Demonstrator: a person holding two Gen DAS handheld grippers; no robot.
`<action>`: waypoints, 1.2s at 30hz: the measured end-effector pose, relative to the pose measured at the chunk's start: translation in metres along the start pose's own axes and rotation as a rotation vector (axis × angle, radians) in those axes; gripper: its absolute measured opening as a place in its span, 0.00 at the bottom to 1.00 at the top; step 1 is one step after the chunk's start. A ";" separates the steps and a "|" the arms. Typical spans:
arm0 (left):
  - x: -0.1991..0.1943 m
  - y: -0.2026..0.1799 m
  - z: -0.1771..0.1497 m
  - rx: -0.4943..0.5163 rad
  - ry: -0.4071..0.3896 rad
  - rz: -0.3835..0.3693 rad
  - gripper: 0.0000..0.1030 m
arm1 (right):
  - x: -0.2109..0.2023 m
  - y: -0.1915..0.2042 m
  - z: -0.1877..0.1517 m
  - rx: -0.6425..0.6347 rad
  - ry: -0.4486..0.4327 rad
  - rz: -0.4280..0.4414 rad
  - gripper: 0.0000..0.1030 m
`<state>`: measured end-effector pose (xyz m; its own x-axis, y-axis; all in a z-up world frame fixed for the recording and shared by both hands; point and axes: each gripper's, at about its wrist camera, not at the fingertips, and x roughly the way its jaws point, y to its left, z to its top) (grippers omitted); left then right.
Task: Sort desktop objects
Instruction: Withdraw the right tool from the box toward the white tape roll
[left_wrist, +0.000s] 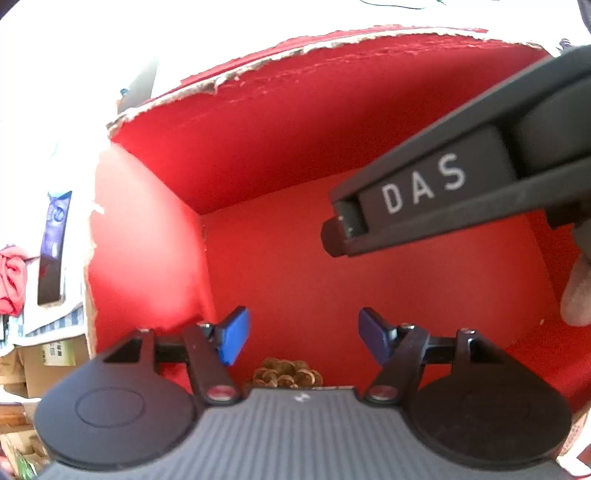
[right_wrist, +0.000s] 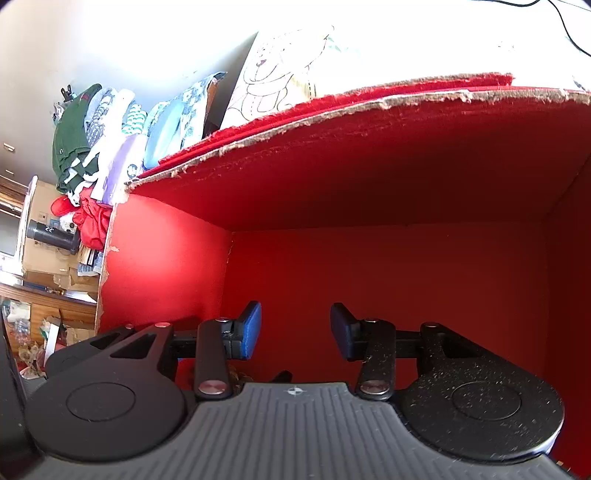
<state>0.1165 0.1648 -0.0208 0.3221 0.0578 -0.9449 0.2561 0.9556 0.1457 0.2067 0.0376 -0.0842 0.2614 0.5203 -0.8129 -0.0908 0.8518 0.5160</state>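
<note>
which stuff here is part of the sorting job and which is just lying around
Part of the job:
- red box, both grippers pointing into it
- pine cone lying inside the box
- left gripper, open, empty
- right gripper, open, empty

Just lying about:
- pile of clothes outside the box
- cardboard boxes beyond it

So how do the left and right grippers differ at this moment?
The left gripper has its jaws spread wider; the right gripper holds them closer, though also open. A brown pine-cone-like object lies on the floor just beneath the left gripper; below the right one only a sliver of something brown shows. Both are empty and point into the red box.
</note>
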 end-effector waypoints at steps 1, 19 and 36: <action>-0.003 -0.001 0.000 -0.004 -0.007 0.005 0.69 | -0.001 0.001 0.000 -0.004 -0.005 -0.002 0.44; -0.042 -0.007 0.006 -0.101 -0.127 0.090 0.73 | -0.079 -0.005 -0.030 -0.073 -0.204 0.066 0.46; -0.094 -0.058 -0.062 -0.114 -0.339 -0.058 0.62 | -0.176 -0.037 -0.100 -0.142 -0.345 0.223 0.46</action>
<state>0.0145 0.1218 0.0407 0.5991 -0.0788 -0.7968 0.1858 0.9817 0.0427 0.0679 -0.0792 0.0131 0.5239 0.6623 -0.5357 -0.3062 0.7332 0.6071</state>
